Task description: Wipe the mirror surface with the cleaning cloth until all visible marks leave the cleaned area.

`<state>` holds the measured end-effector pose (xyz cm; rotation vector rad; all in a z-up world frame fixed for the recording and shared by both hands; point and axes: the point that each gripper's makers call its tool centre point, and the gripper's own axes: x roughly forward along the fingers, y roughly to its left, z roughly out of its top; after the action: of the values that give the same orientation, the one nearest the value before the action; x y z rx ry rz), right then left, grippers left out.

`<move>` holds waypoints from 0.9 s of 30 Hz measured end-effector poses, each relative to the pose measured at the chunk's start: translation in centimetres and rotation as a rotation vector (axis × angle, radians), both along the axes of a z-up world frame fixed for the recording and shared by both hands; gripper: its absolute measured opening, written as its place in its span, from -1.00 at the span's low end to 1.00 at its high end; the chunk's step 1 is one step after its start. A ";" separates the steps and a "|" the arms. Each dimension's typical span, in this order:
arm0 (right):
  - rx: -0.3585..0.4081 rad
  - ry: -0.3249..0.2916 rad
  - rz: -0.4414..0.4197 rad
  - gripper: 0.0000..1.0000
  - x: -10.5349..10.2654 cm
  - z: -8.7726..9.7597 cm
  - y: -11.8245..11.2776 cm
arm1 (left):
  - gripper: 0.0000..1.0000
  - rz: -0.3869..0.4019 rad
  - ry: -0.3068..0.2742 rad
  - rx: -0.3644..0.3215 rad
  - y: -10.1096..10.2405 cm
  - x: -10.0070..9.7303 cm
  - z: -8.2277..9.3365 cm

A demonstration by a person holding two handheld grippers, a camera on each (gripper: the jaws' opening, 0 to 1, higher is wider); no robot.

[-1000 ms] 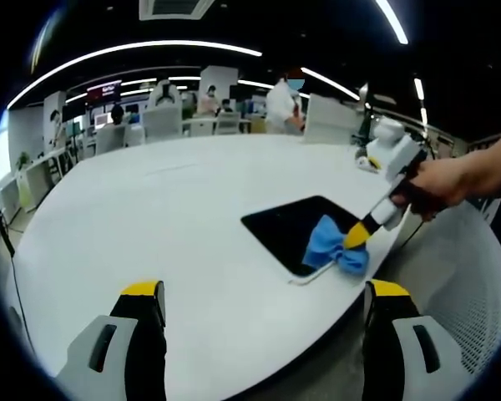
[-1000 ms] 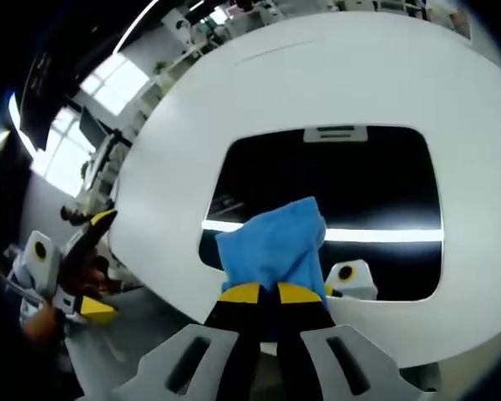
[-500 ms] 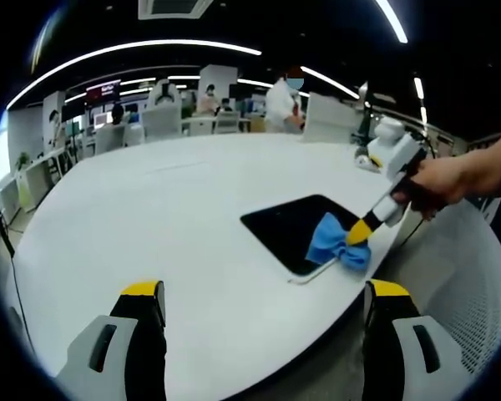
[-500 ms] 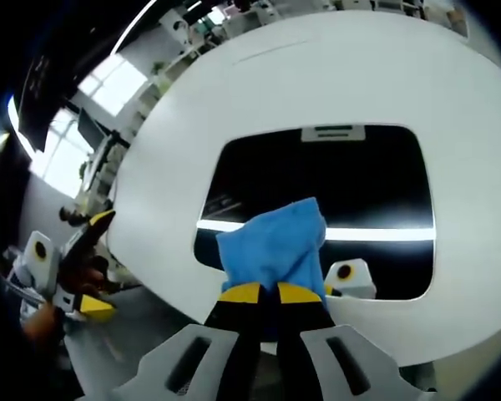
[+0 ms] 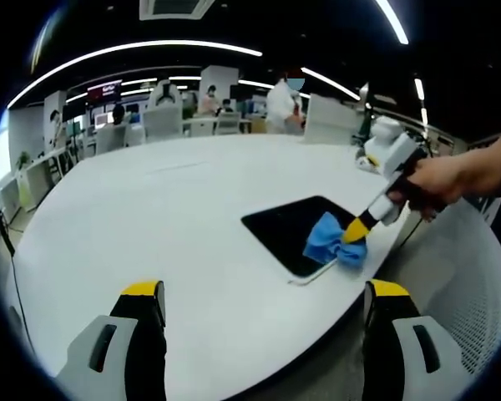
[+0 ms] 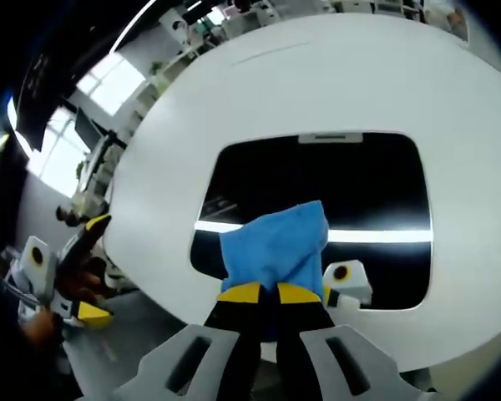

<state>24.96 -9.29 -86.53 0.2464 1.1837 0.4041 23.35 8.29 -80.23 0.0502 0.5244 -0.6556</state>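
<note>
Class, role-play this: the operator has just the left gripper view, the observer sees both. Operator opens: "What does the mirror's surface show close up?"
Observer: In the right gripper view the mirror reflects a bright ceiling light strip running across it.
Operator: How is the cloth held?
Observer: The right gripper has its jaws pinched shut on the blue cloth, which is bunched above the tips.
Operator: Anything at the mirror's far edge?
Observer: A small grey tab sits mid-edge.
</note>
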 end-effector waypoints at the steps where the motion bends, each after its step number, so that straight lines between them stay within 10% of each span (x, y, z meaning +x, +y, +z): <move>1: -0.004 -0.005 0.002 -1.00 0.2 0.0 0.0 | 0.98 0.000 0.000 0.000 0.0 0.0 0.0; 27: -0.032 -0.037 -0.001 -1.00 4.5 -0.3 -0.2 | 0.98 0.010 -0.003 -0.003 0.2 0.1 0.0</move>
<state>29.47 -9.47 -86.85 0.2112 1.1528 0.3874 23.49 8.46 -80.25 0.0461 0.5204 -0.6466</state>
